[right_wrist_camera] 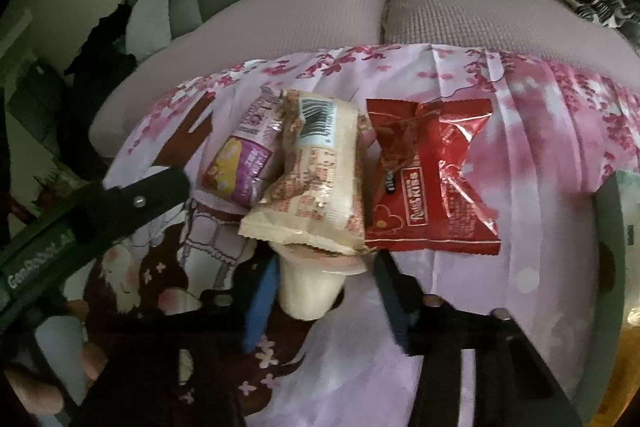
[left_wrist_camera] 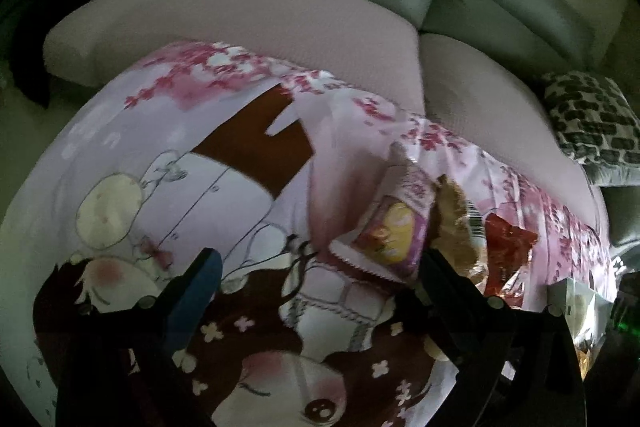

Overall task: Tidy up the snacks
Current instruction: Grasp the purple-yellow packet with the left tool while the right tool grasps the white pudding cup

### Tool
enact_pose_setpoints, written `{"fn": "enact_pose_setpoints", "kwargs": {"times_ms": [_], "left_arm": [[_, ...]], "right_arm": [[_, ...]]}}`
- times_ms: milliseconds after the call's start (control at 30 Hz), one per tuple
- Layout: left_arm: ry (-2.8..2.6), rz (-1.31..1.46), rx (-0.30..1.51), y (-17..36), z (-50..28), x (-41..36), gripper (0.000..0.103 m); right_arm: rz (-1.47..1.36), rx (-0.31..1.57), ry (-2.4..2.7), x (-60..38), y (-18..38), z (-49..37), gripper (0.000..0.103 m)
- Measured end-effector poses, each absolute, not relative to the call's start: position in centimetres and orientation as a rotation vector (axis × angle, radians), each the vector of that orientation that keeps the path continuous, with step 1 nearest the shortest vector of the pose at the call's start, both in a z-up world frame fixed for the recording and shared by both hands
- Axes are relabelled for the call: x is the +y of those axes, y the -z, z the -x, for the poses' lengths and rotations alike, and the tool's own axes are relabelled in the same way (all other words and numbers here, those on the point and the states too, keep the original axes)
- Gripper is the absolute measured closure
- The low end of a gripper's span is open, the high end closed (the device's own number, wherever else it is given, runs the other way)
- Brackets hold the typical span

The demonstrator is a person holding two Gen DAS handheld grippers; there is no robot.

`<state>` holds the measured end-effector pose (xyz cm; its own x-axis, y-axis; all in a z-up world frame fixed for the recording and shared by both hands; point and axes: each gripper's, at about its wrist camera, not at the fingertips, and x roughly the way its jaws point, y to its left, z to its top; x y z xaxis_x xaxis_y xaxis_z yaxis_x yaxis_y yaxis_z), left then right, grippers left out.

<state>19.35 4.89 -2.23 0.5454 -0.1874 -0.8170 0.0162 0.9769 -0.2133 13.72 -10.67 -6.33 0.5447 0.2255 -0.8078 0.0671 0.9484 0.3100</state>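
**— What have you got in front of you?**

Three snack packets in a row on the pink flowered cloth point(right_wrist_camera: 520, 211), which covers a table in front of the sofa point(right_wrist_camera: 304, 15). The purple packet point(right_wrist_camera: 244, 163) is farthest left, the beige packet point(right_wrist_camera: 316, 179) leans over it, and the red packet point(right_wrist_camera: 432, 171) lies flat just beside that. A small pale cup point(right_wrist_camera: 312, 287) sits with its top tucked under the beige packet's near edge.

**— And your fingers?**

My right gripper point(right_wrist_camera: 324, 303) has its fingers on either side of the cup; I cannot tell whether the pads press on it yet. My left gripper point(left_wrist_camera: 320, 283) is spread wide and holds nothing, near the purple packet's near corner.

**— How will they handle?**

Light, I'd judge. The packets look crinkly and slick, with crushable contents, so I'd pinch a sealed end seam. The cup looks thin-walled; I'd take it low on the body, gently, or the beige packet may slide off.
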Motion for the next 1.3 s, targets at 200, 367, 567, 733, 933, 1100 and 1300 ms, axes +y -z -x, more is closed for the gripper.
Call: {"fn": "enact_pose_setpoints", "kwargs": {"times_ms": [200, 367, 567, 733, 933, 1100, 1300], "left_arm": [[0.176, 0.159, 0.970, 2.5, -19.9, 3.6, 0.005], [0.206, 0.133, 0.969, 3.3, -20.8, 2.6, 0.016], [0.233, 0.066, 0.969, 4.3, -21.5, 1.1, 0.023], [0.236, 0.023, 0.968, 5.3, -22.0, 0.0, 0.033], [0.236, 0.016, 0.959, 5.3, -22.0, 0.0, 0.041], [0.231, -0.020, 0.961, 5.0, -21.7, -0.5, 0.046], [0.216, -0.046, 0.979, 4.6, -21.2, -0.5, 0.047]], "right_arm": [[-0.339, 0.998, -0.104, -11.3, 6.3, -13.3, 0.058], [-0.373, 1.006, -0.103, -12.3, 6.4, -13.1, 0.058], [-0.377, 1.011, -0.103, -12.5, 6.5, -13.1, 0.058], [-0.376, 1.013, -0.101, -12.3, 6.5, -13.2, 0.058], [-0.357, 1.016, -0.095, -11.9, 6.6, -13.4, 0.058], [-0.333, 1.023, -0.088, -11.6, 6.4, -13.4, 0.058], [-0.330, 1.039, -0.081, -11.7, 6.2, -12.9, 0.058]]}}
